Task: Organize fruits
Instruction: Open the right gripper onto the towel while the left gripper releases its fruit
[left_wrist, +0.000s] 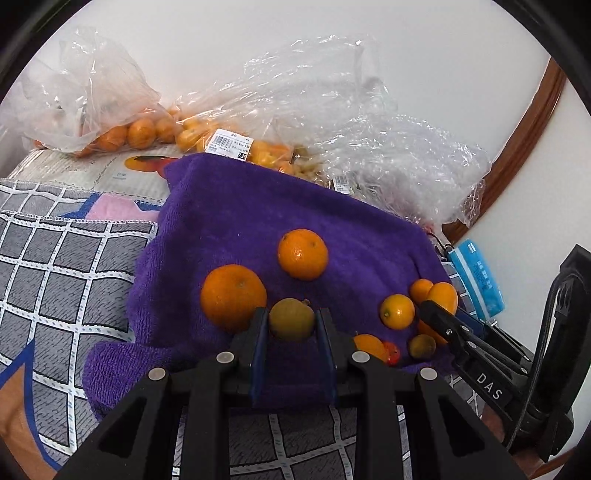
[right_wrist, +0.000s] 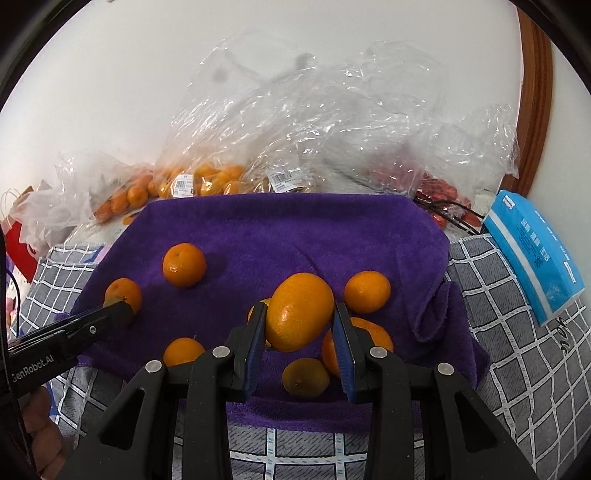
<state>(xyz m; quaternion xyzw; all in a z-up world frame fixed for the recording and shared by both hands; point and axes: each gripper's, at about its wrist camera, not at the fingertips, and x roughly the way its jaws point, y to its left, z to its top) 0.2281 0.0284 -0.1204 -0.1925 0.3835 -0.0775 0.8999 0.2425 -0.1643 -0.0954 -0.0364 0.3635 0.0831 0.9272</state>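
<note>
Left gripper (left_wrist: 291, 319): jaws pinch a small greenish-brown fruit (left_wrist: 291, 320) just above the purple towel (left_wrist: 236, 206), touching or nearly touching a mandarin (left_wrist: 233, 296) on its left side. The fruit is near round, with a small stem nub pointing up and right; no clear long axis. Risk: the hold looks to sit near the jaw tips, so the fruit could slip out forward, and setting it down could nudge the mandarin into a roll.

Right gripper (right_wrist: 300, 314): jaws pinch an oval orange kumquat (right_wrist: 300, 312) over the right-hand cluster of loose fruit on the same towel. Its long axis runs from lower left to upper right, across the jaws at a slant. Risk: the pads bear on curved, glossy flanks; the fruit could twist or squirt out and scatter the fruit beneath.
</note>
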